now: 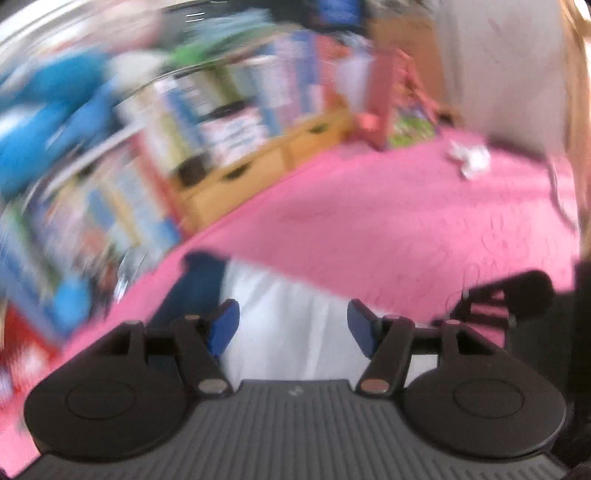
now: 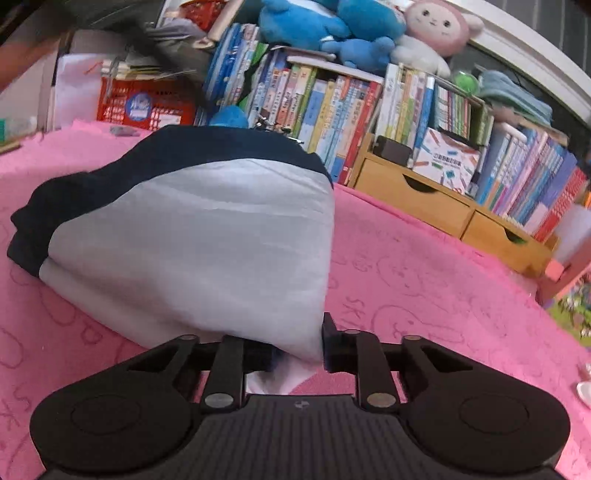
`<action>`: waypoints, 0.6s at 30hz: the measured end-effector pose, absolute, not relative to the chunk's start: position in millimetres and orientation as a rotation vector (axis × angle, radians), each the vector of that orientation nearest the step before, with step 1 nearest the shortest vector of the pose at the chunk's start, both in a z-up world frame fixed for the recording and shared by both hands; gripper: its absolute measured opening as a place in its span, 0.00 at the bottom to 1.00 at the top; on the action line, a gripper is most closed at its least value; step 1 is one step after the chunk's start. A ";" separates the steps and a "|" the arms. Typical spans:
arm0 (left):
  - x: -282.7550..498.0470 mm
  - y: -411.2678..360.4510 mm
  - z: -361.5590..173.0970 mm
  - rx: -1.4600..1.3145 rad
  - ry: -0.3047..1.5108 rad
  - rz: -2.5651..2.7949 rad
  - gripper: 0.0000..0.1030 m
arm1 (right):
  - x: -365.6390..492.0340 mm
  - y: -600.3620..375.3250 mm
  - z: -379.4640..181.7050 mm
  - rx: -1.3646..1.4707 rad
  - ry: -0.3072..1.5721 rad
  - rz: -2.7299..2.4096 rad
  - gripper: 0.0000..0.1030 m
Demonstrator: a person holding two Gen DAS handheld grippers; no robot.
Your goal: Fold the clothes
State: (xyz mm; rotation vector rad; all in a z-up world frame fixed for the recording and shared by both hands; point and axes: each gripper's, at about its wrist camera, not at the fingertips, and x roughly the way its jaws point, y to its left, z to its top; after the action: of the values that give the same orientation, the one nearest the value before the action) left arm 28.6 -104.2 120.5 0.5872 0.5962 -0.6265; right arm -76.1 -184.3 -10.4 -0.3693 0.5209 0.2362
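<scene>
**One garment, two tools**

Your right tool (image 2: 286, 345) was clamped on the near edge of the single white-and-navy garment (image 2: 207, 236), which lay on the pink blanket (image 2: 424, 288). Your left tool (image 1: 293, 326) stood wide apart above white cloth, gripping nothing. Behind the blanket sat one bookshelf (image 2: 369, 107) and two blue plush toys (image 2: 317, 26).

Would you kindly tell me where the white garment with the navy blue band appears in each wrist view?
Left wrist: the white garment with the navy blue band lies bottom centre, between the open jaws, blurred.
Right wrist: it fills the centre-left, its near corner between the jaws.
Shared landmark: the wooden drawer unit under the books.
</scene>
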 end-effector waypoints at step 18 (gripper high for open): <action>132.8 -194.0 31.3 1.032 0.952 -0.659 0.27 | -79.2 -180.5 -13.7 -0.351 0.506 0.272 0.20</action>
State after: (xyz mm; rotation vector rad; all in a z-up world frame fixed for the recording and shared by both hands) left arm 132.8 -194.0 31.3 1.0319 0.9522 -0.6590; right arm -79.2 -180.5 -13.7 -0.3511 0.5057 0.2723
